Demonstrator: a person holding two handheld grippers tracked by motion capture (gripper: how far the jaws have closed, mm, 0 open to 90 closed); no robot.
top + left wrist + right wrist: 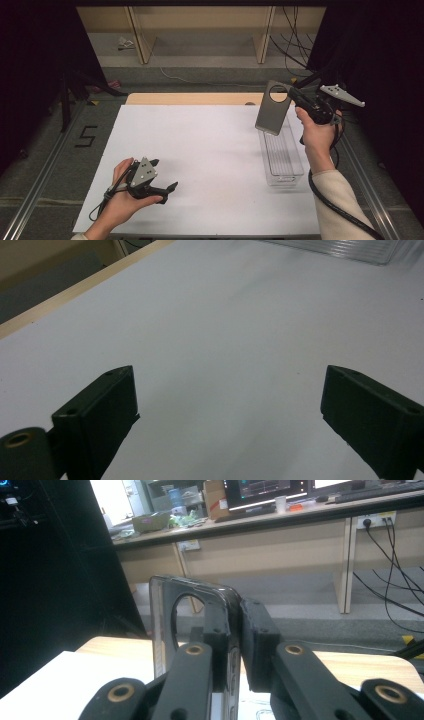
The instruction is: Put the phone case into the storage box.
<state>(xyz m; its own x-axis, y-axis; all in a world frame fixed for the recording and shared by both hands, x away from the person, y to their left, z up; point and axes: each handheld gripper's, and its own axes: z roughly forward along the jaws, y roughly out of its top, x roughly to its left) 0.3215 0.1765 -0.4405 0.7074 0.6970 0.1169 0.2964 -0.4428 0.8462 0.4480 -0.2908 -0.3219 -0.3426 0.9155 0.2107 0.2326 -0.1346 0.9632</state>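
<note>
My right gripper (291,94) is raised above the table's far right, shut on the top edge of a grey phone case (272,112) with a round camera hole. The case hangs upright over the far end of a clear plastic bin (282,160). In the right gripper view the pads (255,630) pinch the case's wall (162,630) beside the cutout, and my right gripper (235,630) points level. My left gripper (165,174) rests low at the near left of the white sheet (210,150), open with nothing between its jaws. In the left gripper view my left gripper (230,395) faces bare sheet.
The clear bin's corner (340,250) lies far ahead of the left gripper. A wooden table edge (200,98) runs behind the sheet. Beyond it are shelf legs (262,35) and cables (295,45). Black curtains (380,60) flank both sides.
</note>
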